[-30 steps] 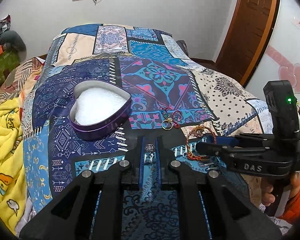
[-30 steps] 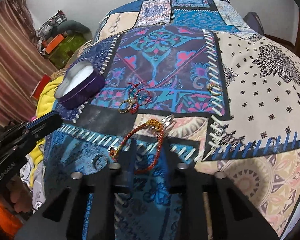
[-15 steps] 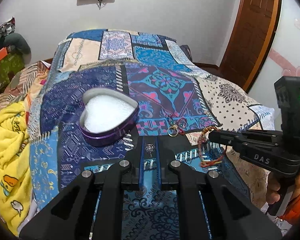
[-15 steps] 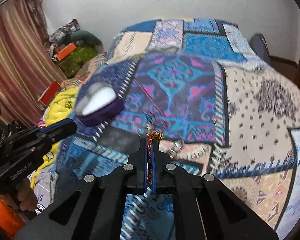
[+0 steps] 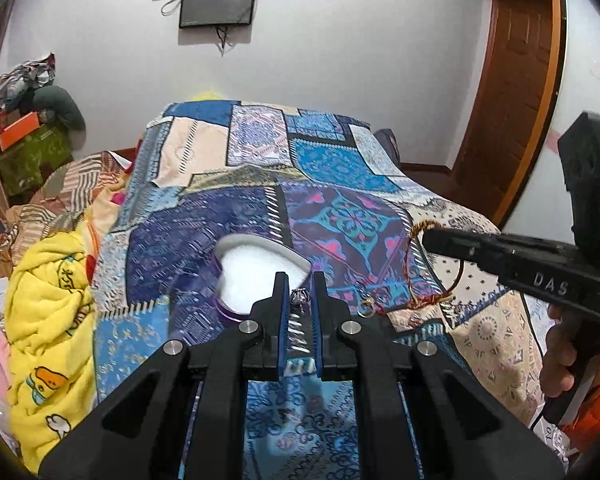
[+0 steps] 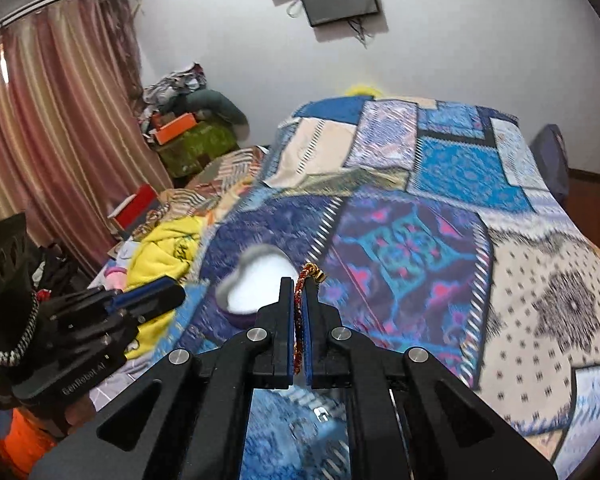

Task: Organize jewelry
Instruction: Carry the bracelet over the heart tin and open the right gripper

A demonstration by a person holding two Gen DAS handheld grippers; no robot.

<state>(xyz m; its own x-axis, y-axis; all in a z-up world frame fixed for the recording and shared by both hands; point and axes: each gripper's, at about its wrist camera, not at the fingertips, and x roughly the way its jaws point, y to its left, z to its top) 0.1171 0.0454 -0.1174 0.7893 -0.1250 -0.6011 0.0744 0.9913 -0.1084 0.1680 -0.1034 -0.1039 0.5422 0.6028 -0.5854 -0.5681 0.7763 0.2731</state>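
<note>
My left gripper [image 5: 300,286] is shut on a small silver ring [image 5: 300,297], held above the patchwork bedspread. Just beyond its tips sits a purple heart-shaped box [image 5: 256,270] with white padding inside, lying open. My right gripper [image 6: 299,290] is shut on a red and gold braided bracelet [image 6: 299,308], whose gold end pokes out past the tips. From the left wrist view the bracelet [image 5: 420,272] hangs as a loop under the right gripper [image 5: 430,242]. The heart box [image 6: 256,284] lies just ahead-left of the right gripper. A gold ring and red trinkets [image 5: 366,308] lie on the bedspread.
A yellow blanket [image 5: 48,320] is bunched on the bed's left side. Boxes and clothes [image 5: 24,136] pile up by the far left wall. A wooden door [image 5: 508,100] stands at right, striped curtains [image 6: 52,140] at left. A hand [image 5: 560,356] grips the right gripper's handle.
Both grippers rose from the bedspread. The right gripper shut on the bracelet and lifted it off the bed; the left kept the ring and came up nearer the heart box.
</note>
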